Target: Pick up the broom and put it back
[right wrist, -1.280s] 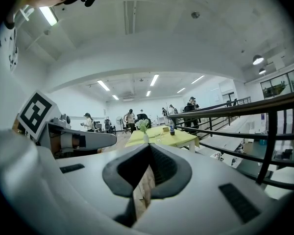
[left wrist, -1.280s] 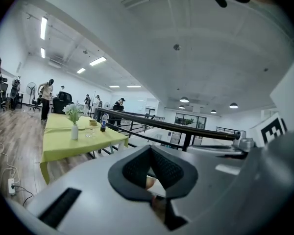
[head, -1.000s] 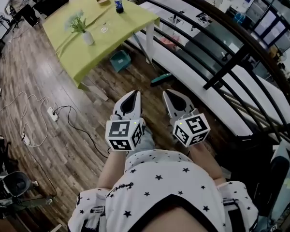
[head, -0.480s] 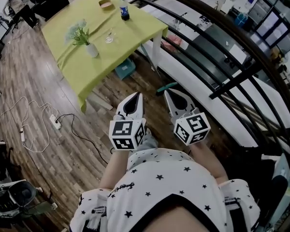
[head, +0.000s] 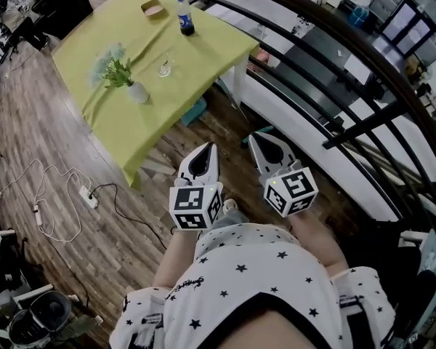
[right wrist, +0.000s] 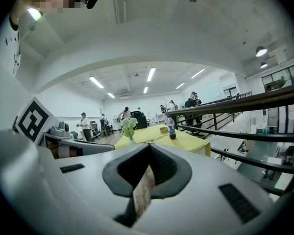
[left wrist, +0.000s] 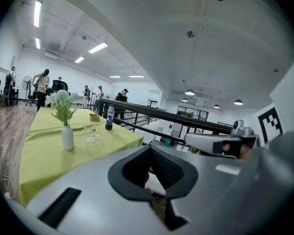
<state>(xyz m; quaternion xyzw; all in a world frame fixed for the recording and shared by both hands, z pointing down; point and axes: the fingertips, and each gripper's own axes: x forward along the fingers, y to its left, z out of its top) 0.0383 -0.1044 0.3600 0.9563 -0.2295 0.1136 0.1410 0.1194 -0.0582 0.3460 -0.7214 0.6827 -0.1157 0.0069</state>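
Observation:
I see no broom plainly. In the head view a small teal thing (head: 247,136) lies on the wood floor by the railing's foot, mostly hidden behind my right gripper; I cannot tell what it is. My left gripper (head: 208,148) and right gripper (head: 261,139) are held side by side in front of the person's body, pointing toward the table and railing. Both are shut with nothing between the jaws. In the left gripper view the left gripper (left wrist: 149,149) has its tips together; in the right gripper view the right gripper (right wrist: 149,148) does too.
A table with a yellow-green cloth (head: 123,122) stands ahead left, bearing a vase of flowers (head: 136,91), a bottle (head: 184,15) and a glass (head: 163,69). A teal bin (head: 197,110) sits under it. A dark railing (head: 363,57) runs along the right. Cables (head: 87,197) lie on the floor at left.
Both grippers and the person have moved forward toward the table and railing. The teal thing on the floor has come nearer and slid behind the right gripper. Jaws unchanged.

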